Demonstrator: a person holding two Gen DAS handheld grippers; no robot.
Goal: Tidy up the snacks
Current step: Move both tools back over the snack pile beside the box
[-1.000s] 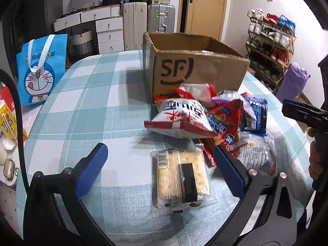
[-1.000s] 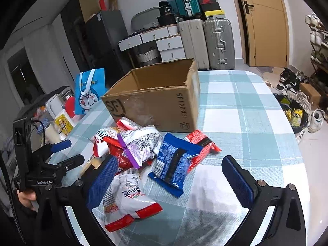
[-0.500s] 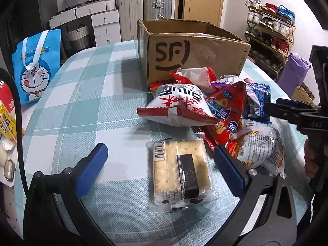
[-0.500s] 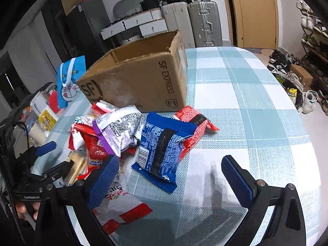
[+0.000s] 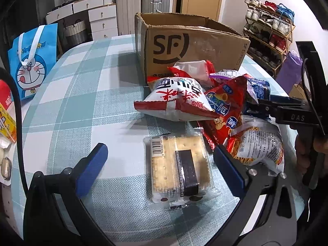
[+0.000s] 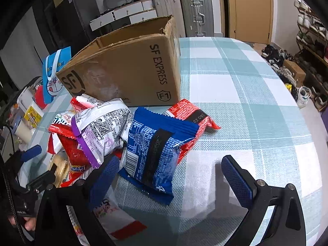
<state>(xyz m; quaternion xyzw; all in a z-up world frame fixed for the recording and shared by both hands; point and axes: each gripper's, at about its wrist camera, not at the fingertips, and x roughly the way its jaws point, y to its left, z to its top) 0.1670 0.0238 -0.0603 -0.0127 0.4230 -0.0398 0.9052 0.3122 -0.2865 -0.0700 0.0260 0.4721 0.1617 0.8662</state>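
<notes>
Two views show a heap of snack packets lying at the foot of an open brown cardboard box [image 5: 196, 47] on a table with a teal-and-white checked cloth [image 5: 67, 106]. In the left wrist view, the left gripper [image 5: 158, 160] fills the lower frame with its blue-padded jaws spread wide, pinching nothing; a clear-wrapped packet of square crackers with a dark band [image 5: 180, 168] lies flat between them at lower centre, probably the next pick. Above it sit a white-and-red puffed bag [image 5: 176, 100] and a red snack bag [image 5: 225, 106], leaning against the box in the upper centre. In the right wrist view, the right gripper [image 6: 170, 172] occupies the bottom of the frame, jaws likewise wide apart and empty, straddling the near end of a blue foil snack packet [image 6: 155, 151] at centre, as if lined up to close on it. A white packet with a purple stripe [image 6: 100, 131] rests left of it; the box stands in the upper centre, mouth open to receive packets.
</notes>
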